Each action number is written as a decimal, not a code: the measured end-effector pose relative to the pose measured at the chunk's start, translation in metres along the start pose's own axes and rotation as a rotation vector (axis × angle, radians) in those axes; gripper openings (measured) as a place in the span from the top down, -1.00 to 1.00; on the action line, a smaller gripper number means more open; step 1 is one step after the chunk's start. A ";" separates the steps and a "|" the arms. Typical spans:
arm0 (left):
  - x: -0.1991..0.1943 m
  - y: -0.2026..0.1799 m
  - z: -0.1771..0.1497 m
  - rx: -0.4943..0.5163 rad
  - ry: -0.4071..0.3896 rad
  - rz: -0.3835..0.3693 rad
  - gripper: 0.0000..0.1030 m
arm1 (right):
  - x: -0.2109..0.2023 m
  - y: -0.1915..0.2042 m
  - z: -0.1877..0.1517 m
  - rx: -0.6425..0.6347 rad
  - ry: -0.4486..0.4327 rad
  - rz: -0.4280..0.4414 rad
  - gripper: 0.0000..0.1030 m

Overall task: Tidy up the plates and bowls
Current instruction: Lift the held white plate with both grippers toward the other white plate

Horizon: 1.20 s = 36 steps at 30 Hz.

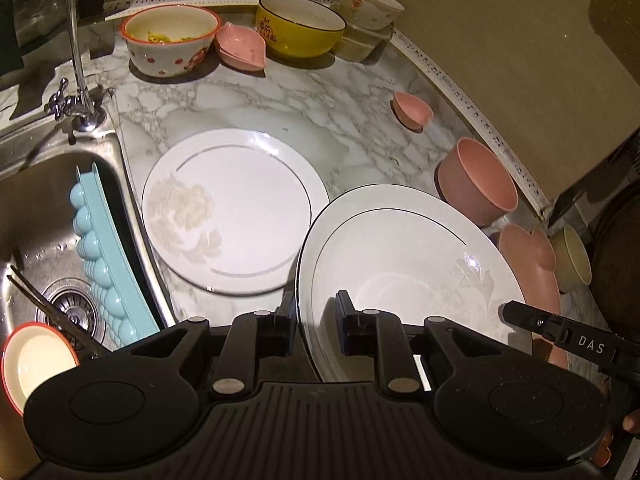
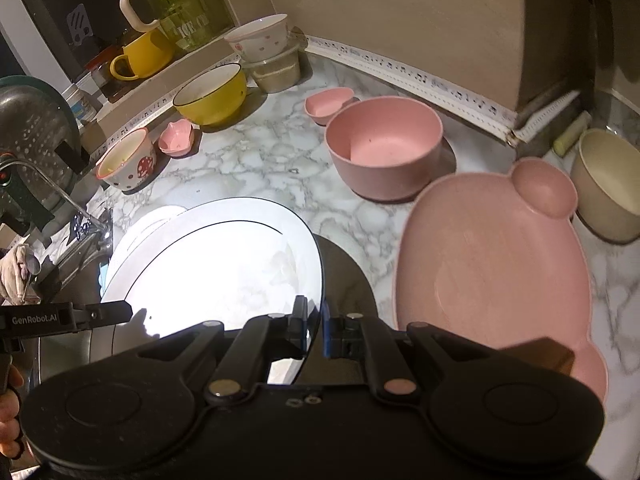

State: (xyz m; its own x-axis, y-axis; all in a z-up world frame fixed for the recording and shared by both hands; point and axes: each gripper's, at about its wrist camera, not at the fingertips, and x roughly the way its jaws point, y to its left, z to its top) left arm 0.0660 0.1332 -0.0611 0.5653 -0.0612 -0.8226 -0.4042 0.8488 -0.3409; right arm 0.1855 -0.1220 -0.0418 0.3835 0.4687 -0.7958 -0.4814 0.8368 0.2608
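A white deep plate with a thin dark rim line [image 1: 400, 264] hangs tilted above the marble counter, held from both sides. My left gripper [image 1: 314, 316] is shut on its left rim, one finger over the edge and one under. My right gripper [image 2: 314, 320] is shut on the opposite rim of the same plate [image 2: 216, 264]. Each gripper's tip also shows in the other's view, the right gripper [image 1: 516, 312] and the left gripper [image 2: 120, 312]. A second white plate with a faint flower print [image 1: 236, 208] lies flat on the counter beside the sink, partly under the held one.
A steel sink [image 1: 48, 184] with a blue tray [image 1: 108, 264] lies to the left. A pink bowl [image 2: 384, 148], a pink bear-shaped plate [image 2: 492, 264] and a cream bowl [image 2: 608, 184] stand to the right. A yellow bowl [image 1: 300, 26], a mushroom bowl [image 1: 170, 40] and small pink dishes [image 1: 240, 46] line the back.
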 end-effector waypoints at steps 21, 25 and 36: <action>0.005 0.000 -0.045 0.004 0.044 0.031 0.63 | -0.004 -0.012 -0.042 0.018 0.044 0.005 0.88; 0.006 -0.001 -0.045 0.006 0.045 0.036 0.63 | -0.002 -0.011 -0.044 0.014 0.043 0.004 0.88; 0.012 -0.001 -0.046 0.013 0.046 0.051 0.63 | 0.004 -0.014 -0.047 0.026 0.056 0.004 0.88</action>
State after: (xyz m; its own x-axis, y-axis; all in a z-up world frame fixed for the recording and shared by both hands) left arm 0.0401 0.1078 -0.0916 0.5101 -0.0412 -0.8591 -0.4227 0.8579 -0.2922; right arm 0.1568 -0.1448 -0.0738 0.3370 0.4559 -0.8237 -0.4621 0.8424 0.2772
